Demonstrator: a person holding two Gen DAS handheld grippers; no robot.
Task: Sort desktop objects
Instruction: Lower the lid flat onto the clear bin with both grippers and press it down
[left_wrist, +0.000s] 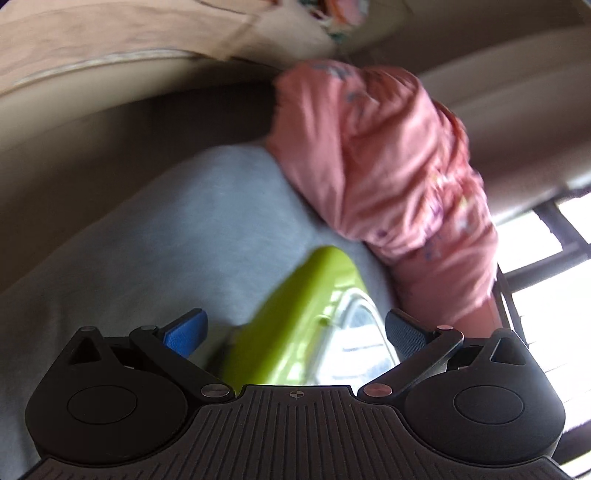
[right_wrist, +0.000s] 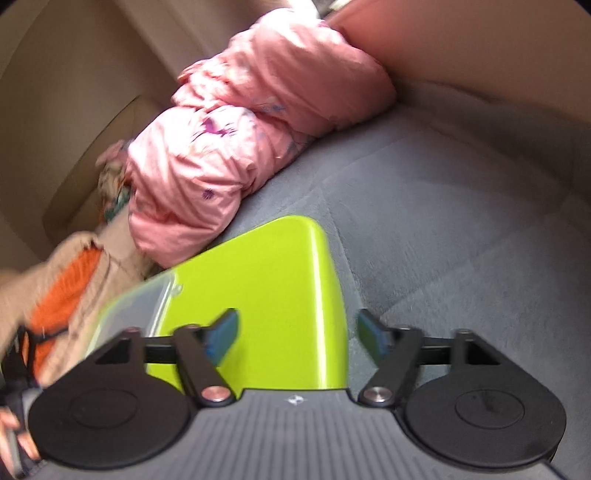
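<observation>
A lime-green box with a clear lid lies on a grey cloth surface. In the left wrist view it lies lengthwise between the fingers of my left gripper, whose jaws stand wide; a strip of grey shows between the left pad and the box. In the right wrist view the same box sits under and between the fingers of my right gripper. That gripper is open: its left pad hangs over the box top and its right pad stands clear of the box's edge.
A crumpled pink garment lies beyond the box on the grey cloth. A person's beige and orange sleeve reaches in at the left. A bright barred window is at the right. Beige walls rise behind.
</observation>
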